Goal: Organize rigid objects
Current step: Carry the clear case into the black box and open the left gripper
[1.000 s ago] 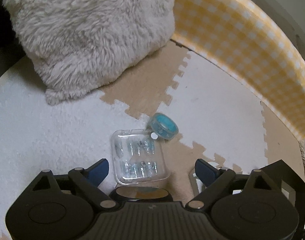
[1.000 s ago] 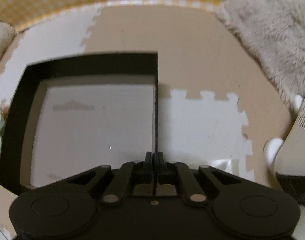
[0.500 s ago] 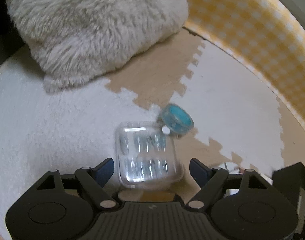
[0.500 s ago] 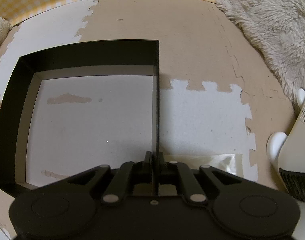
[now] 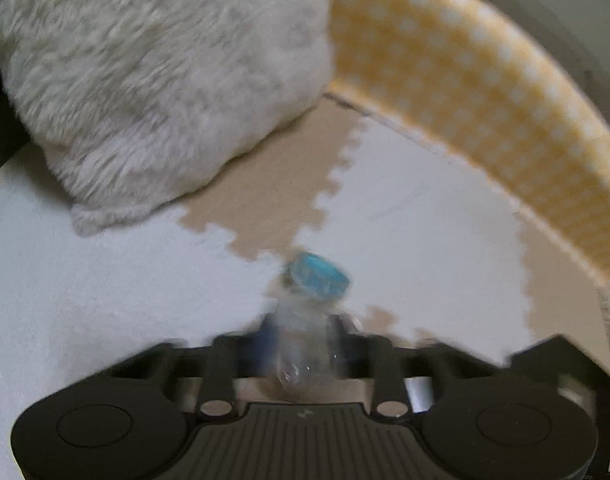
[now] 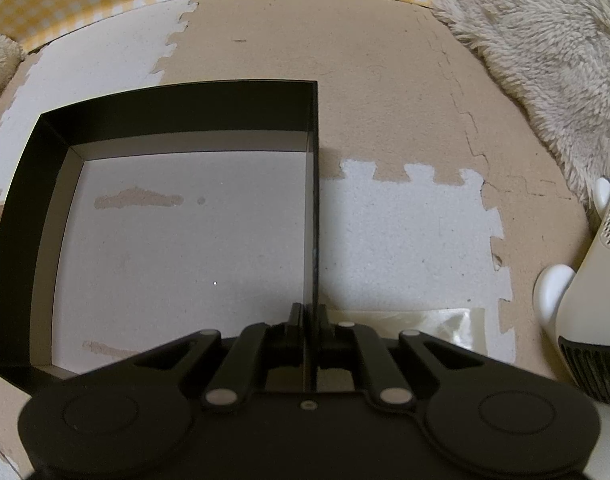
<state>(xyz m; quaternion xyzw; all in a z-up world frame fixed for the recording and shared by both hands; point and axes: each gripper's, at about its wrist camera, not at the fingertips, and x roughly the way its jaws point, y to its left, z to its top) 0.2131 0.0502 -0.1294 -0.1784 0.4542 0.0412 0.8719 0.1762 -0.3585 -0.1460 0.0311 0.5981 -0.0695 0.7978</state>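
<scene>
Blurred, the left wrist view shows the left gripper [image 5: 303,344] closed on a clear case [image 5: 305,346], held between the fingers. A blue-capped jar [image 5: 317,278] sits just beyond the case on the foam mat [image 5: 425,220]. A fluffy cushion [image 5: 157,80] lies further back, beside a yellow checked border [image 5: 485,88]. No writing is readable.

From the right wrist, the right gripper [image 6: 309,322] is closed on the right wall of a black box [image 6: 21,220], which rests on the mat. A white appliance [image 6: 593,304] stands at right; no label can be read.
</scene>
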